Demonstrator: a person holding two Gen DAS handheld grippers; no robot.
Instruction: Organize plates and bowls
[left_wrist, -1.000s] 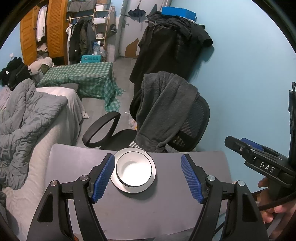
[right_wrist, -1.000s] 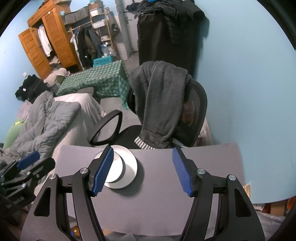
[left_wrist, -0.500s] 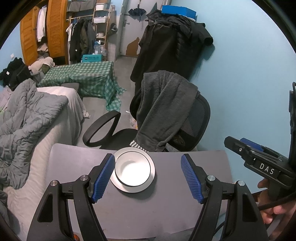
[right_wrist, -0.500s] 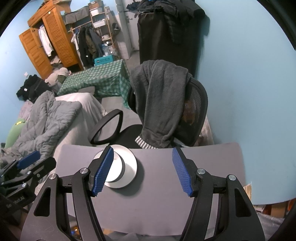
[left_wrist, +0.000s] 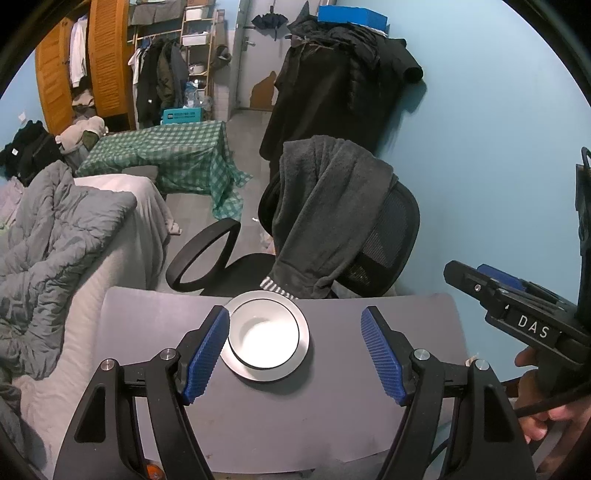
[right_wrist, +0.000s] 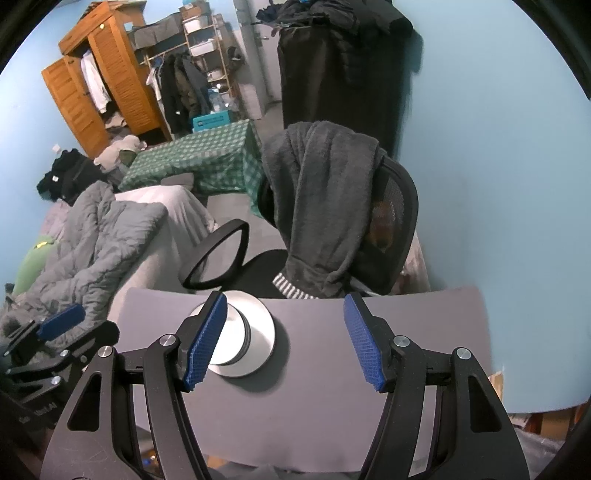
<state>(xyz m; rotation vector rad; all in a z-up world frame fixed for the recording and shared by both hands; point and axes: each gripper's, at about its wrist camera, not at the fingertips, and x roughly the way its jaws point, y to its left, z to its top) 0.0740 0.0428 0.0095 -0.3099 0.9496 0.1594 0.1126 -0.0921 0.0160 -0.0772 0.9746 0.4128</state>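
Note:
A white bowl (left_wrist: 263, 339) sits inside a silver plate (left_wrist: 302, 343) on the grey table (left_wrist: 369, 424), near its far edge. My left gripper (left_wrist: 295, 354) is open and empty, held above the table on the near side of the stack. My right gripper (right_wrist: 282, 341) is open and empty, to the right of the stack. In the right wrist view the plate (right_wrist: 263, 334) and bowl (right_wrist: 231, 341) are partly hidden behind my left finger (right_wrist: 205, 341). Each gripper shows at the edge of the other's view: right (left_wrist: 517, 314), left (right_wrist: 55, 332).
A black office chair (left_wrist: 332, 236) draped with a dark grey garment stands just beyond the table's far edge. A bed with a grey quilt (left_wrist: 55, 251) lies to the left. The blue wall (left_wrist: 498, 147) is on the right.
Both grippers have drifted very slightly; the bowl and plate sit a little farther away in the left wrist view. Nothing was grasped or released.

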